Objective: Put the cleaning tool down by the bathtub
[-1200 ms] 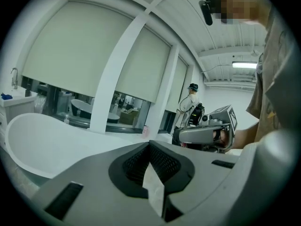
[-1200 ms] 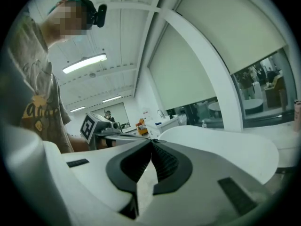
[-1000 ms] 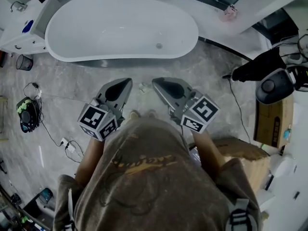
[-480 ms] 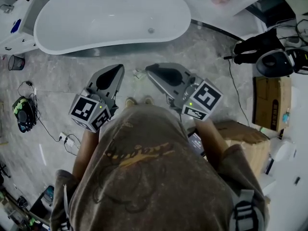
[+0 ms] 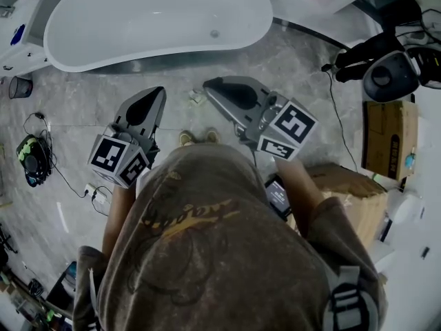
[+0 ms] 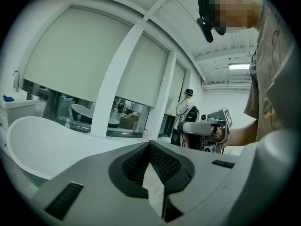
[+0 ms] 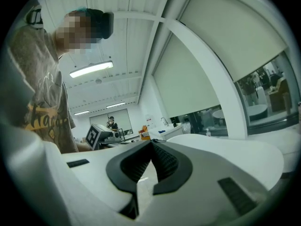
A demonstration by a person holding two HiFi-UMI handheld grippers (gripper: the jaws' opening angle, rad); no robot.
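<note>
**Head view, looking steeply down.** The white bathtub (image 5: 138, 19) occupies the 11 to 12 o'clock part of the frame and stands on a grey marbled floor (image 5: 83, 109). The cleaning tool (image 5: 198, 97) is seen as a small pale object, too small for detail. It lies on the floor near the tub's near side, at 12 o'clock from the person's shoes (image 5: 196, 138).

The left gripper (image 5: 158, 94) is held at 10 o'clock of centre, with its tip directed toward 1 o'clock. The right gripper (image 5: 209, 86) is held at 1 o'clock of centre, with its tip directed toward 10 o'clock. The tool appears between the 2 tips and is gripped by neither.

A black wastebasket (image 5: 21, 86) is seen at 10 o'clock and a cardboard box (image 5: 389, 147) at 3 o'clock.

**Left gripper view.** The 2 jaws are closed tip to tip and nothing is gripped. Only floor shows through the slit behind the tips. The tub rim is seen at 8 o'clock and the right gripper at 3 o'clock.

**Right gripper view.** The jaws are likewise closed together and empty. The tub is seen at 3 o'clock and the left gripper's marker cube at 9 o'clock.
</note>
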